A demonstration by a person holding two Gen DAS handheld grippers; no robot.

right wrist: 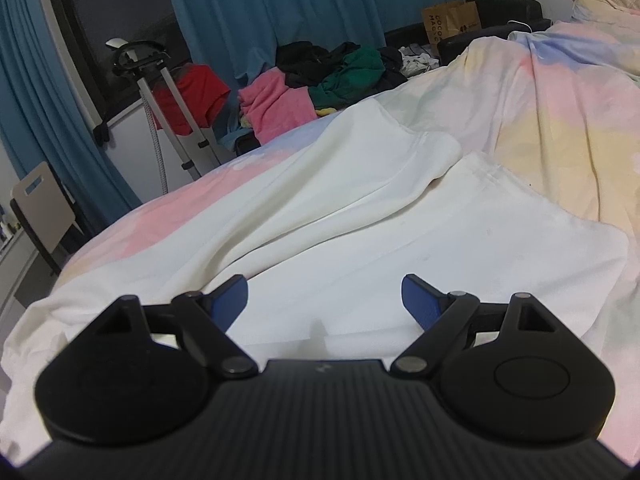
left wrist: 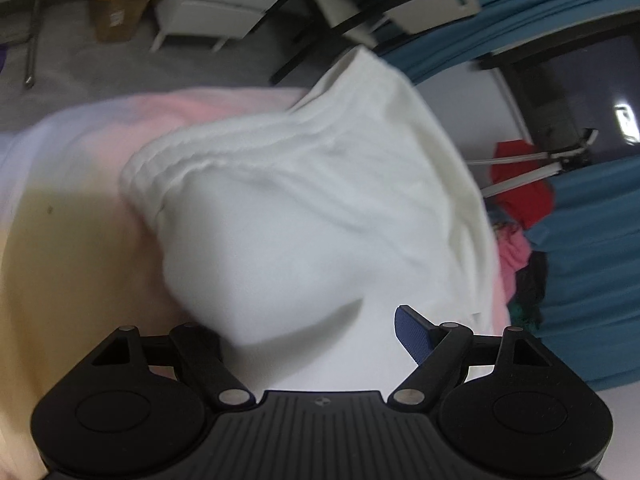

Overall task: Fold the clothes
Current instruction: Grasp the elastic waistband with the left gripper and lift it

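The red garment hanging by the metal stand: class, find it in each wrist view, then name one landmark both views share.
Left wrist view: red garment at the right edge, halfway up, behind the stand.
Right wrist view: red garment upper left, behind the stand.
Shared landmark: the pink clothes piled next to it.

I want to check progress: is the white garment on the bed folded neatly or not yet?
Not yet: the white garment lies partly doubled over and wrinkled on the bed.

Each black gripper (right wrist: 324, 300) has a ribbed body, silver pivot pins and blue fingers (right wrist: 416, 296).
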